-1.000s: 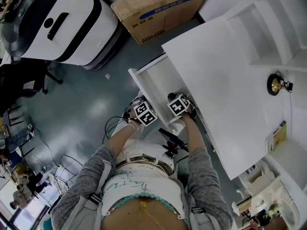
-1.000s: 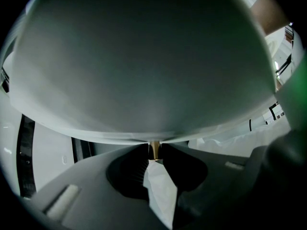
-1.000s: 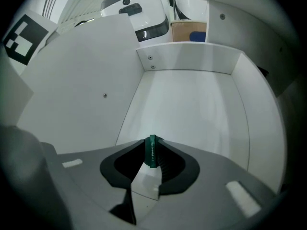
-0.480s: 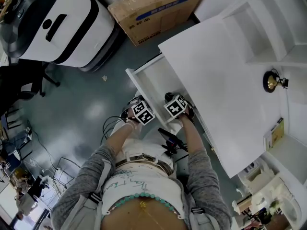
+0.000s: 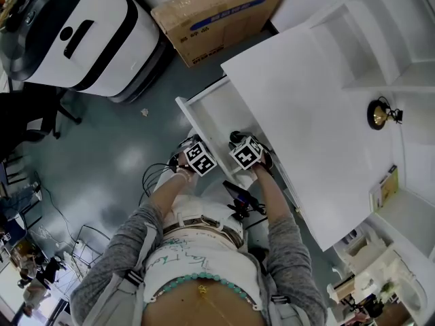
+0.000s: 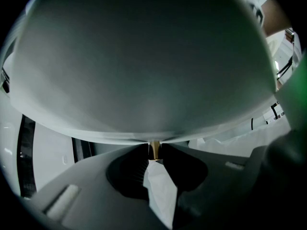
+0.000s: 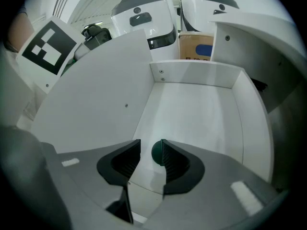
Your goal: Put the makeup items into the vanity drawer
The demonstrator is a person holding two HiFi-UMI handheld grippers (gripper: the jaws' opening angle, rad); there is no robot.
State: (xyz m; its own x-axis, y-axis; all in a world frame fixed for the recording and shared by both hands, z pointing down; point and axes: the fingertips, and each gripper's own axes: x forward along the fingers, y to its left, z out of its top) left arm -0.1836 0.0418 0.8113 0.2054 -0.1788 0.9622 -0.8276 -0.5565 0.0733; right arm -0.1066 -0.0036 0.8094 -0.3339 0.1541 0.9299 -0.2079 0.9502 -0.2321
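The left gripper (image 6: 152, 158) has its jaws pressed together on a small brass knob (image 6: 154, 149) that sticks out of the white drawer front (image 6: 144, 56). The right gripper (image 7: 150, 158) reaches into the open drawer (image 7: 196, 76) with its jaws spread a little. A small dark round item (image 7: 156, 153) lies on the drawer floor between them, close against one jaw and not pinched. In the head view both grippers sit at the near end of the drawer, which stands open beside the white vanity surface (image 5: 306, 107).
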